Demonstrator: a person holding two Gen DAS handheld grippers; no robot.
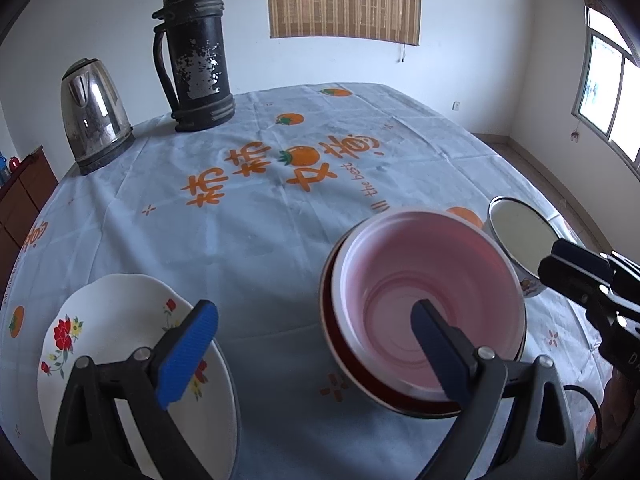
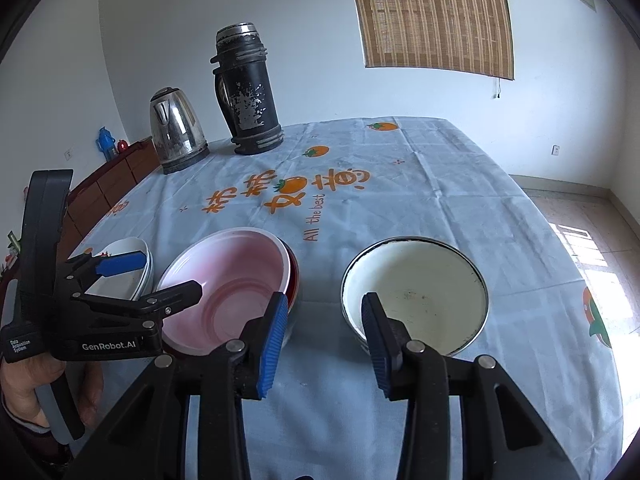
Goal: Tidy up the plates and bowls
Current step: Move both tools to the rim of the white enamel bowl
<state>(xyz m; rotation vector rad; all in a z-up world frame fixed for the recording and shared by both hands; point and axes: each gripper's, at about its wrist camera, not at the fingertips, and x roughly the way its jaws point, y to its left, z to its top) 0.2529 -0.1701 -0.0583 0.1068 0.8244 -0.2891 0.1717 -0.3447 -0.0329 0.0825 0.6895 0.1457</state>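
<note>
Flowered plate (image 1: 120, 340) left of the pink bowl (image 1: 432, 312), partly behind the left gripper (image 1: 314, 350), pads wide apart, gripping nothing. Pink bowl nested in a dark red bowl (image 2: 294, 276) on the tablecloth (image 1: 260, 240). Right of it, enamel bowl (image 2: 416, 292); right gripper (image 2: 325, 332) before both, pads parted, nothing between.

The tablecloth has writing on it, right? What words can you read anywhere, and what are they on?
"All the best": tablecloth, in orange.
"GenRobot.AI": left gripper, on its body.
"Data Acquisition System": same gripper, small white print.
Big orange characters around an orange fruit: tablecloth; I can't read them reliably.
Thermos and kettle: no readable text.
</note>
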